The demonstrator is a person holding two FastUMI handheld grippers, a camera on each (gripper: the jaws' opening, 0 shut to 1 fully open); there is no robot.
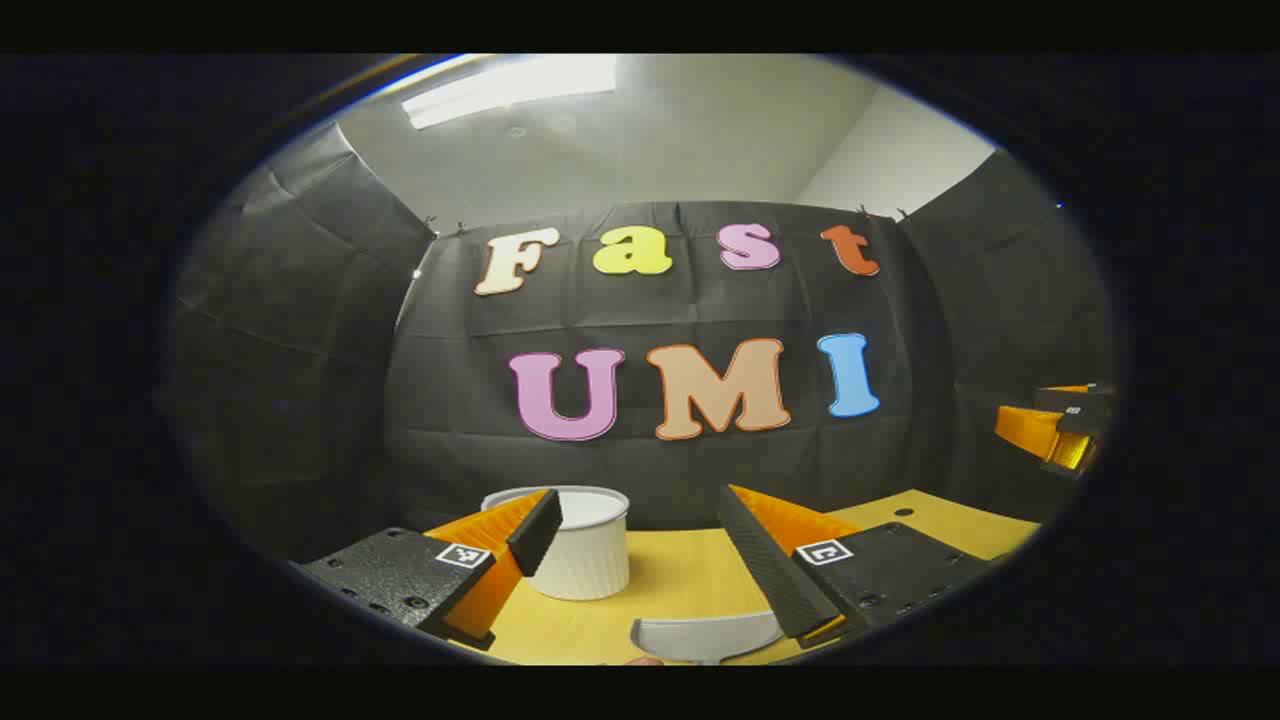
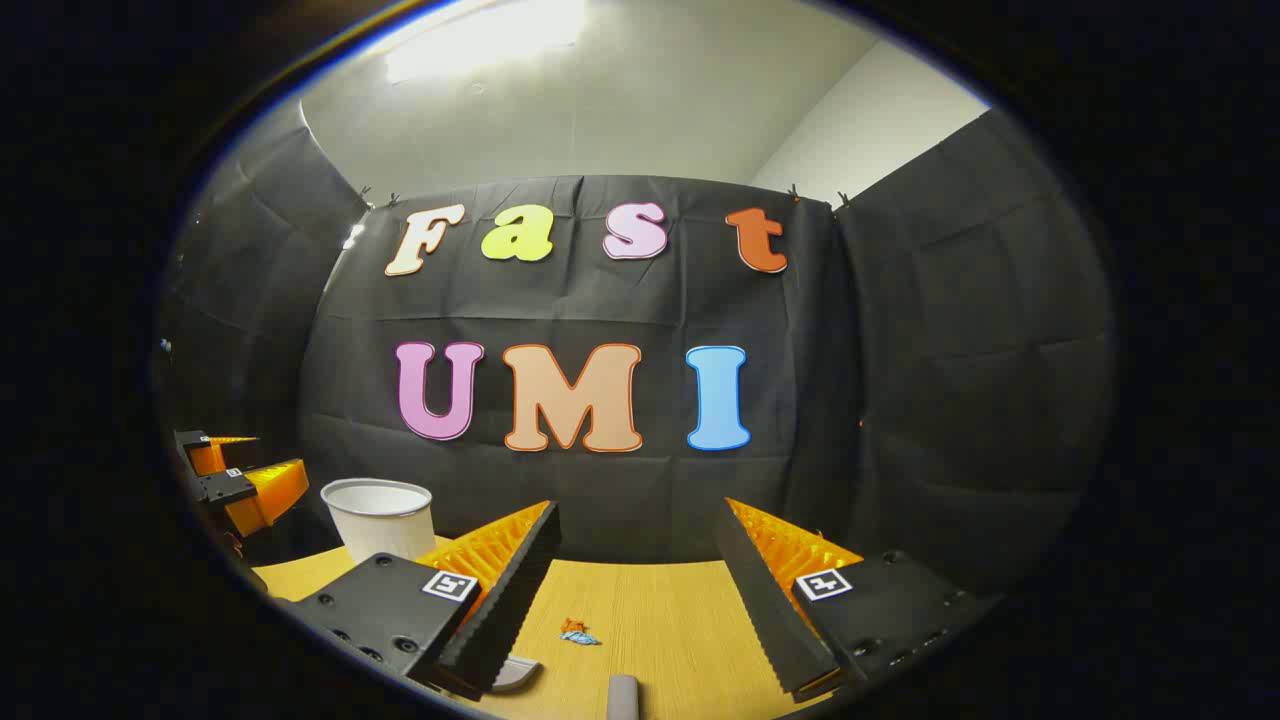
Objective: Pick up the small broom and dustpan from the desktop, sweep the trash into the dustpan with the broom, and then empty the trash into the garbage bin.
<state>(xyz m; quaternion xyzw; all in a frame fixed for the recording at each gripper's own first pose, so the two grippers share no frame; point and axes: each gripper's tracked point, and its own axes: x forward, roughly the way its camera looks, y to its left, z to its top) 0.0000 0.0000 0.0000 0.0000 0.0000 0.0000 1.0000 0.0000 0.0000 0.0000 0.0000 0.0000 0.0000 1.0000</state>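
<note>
a: start at the left of the left gripper view. what's there?

b: the left gripper (image 1: 640,540) has its fingers spread wide, nothing between them. behind its left finger stands the white ribbed garbage bin (image 1: 585,545), upright on the wooden desktop (image 1: 680,575), near the booth's back wall.

a: and between the fingers, lower down?

b: a curved grey plastic piece, the dustpan (image 1: 710,635) i think, lying flat on the desktop at the bottom edge. the gripper is above it, not touching. whether that's the pan's rim or its handle end i can't tell.

a: far right of that view?

b: the other gripper, the right gripper (image 1: 1065,430), orange and black, hanging in the air at the edge, well apart from the bin.

a: now the right gripper view, from the left.

b: the left gripper (image 2: 240,475) at the far left, raised off the desk. just to its right the garbage bin (image 2: 378,518). then the right gripper (image 2: 635,590) with its own fingers wide apart and empty.

a: the trash?

b: a small orange and blue scrap, the trash (image 2: 578,632), on the bare desktop (image 2: 660,610) between the fingers, nearer the left one. below it a grey rounded stub, likely the broom (image 2: 622,697) handle, pokes up from the bottom edge. a grey corner of the dustpan (image 2: 513,673) peeks out under the left finger.
</note>
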